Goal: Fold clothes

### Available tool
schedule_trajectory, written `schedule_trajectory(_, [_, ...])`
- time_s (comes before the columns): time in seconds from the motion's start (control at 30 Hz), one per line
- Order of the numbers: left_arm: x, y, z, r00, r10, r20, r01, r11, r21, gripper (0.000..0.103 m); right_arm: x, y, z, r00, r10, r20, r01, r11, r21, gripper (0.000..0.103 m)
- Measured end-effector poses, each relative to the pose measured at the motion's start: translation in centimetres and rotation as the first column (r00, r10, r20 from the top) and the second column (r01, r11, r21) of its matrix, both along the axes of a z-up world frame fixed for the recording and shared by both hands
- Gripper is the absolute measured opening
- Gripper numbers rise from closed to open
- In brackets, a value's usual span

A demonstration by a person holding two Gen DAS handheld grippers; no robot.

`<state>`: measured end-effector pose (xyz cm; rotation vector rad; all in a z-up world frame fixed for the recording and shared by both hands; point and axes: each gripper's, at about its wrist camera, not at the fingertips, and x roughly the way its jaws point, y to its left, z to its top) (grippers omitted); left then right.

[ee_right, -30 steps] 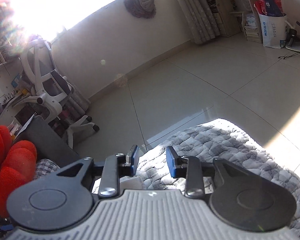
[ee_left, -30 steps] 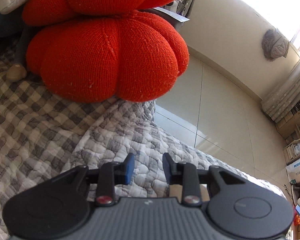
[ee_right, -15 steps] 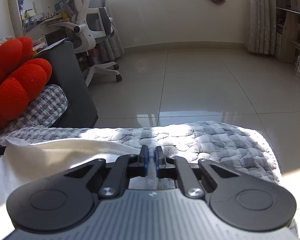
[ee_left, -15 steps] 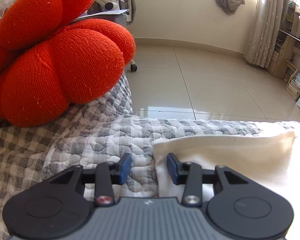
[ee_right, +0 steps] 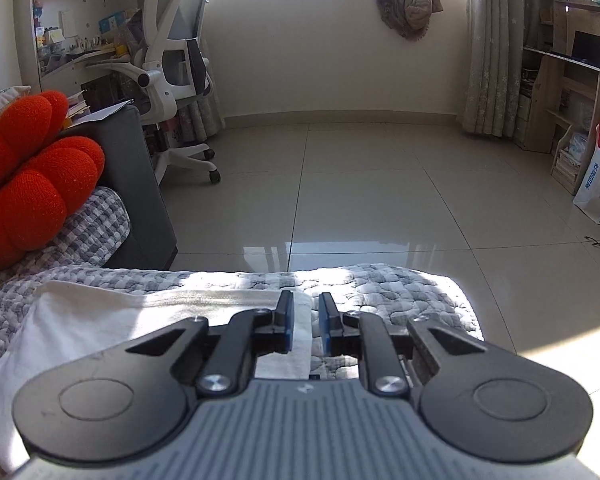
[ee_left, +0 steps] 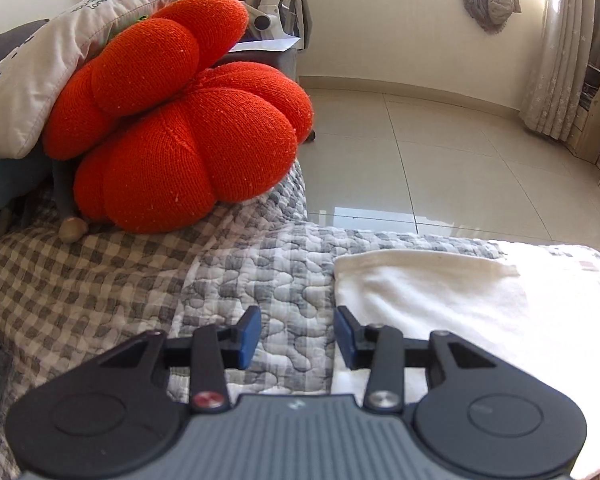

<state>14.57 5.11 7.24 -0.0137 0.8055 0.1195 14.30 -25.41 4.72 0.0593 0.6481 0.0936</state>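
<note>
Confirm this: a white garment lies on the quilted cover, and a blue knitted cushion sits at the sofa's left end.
Not quite. The knitted cushion is orange-red, not blue, as the left wrist view shows. The rest holds: the white garment lies on the quilted cover, with the cushion at the sofa's left end.

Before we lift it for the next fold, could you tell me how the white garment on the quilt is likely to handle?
The white garment lies flat with soft creases on the quilt, so it will probably droop if lifted by one edge. It looks thin and light. Pushed, it would likely bunch rather than slide.
</note>
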Motion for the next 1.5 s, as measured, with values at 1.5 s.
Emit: schedule_trajectory(1.5, [-10.0,-8.7,-7.2,0.982,-0.13,0.139,0.129,0.992,0.012,0.052,-9.1,9.6,-6.3,0.966,0.257,0.008,-0.256,0.965,-0.059,0.038])
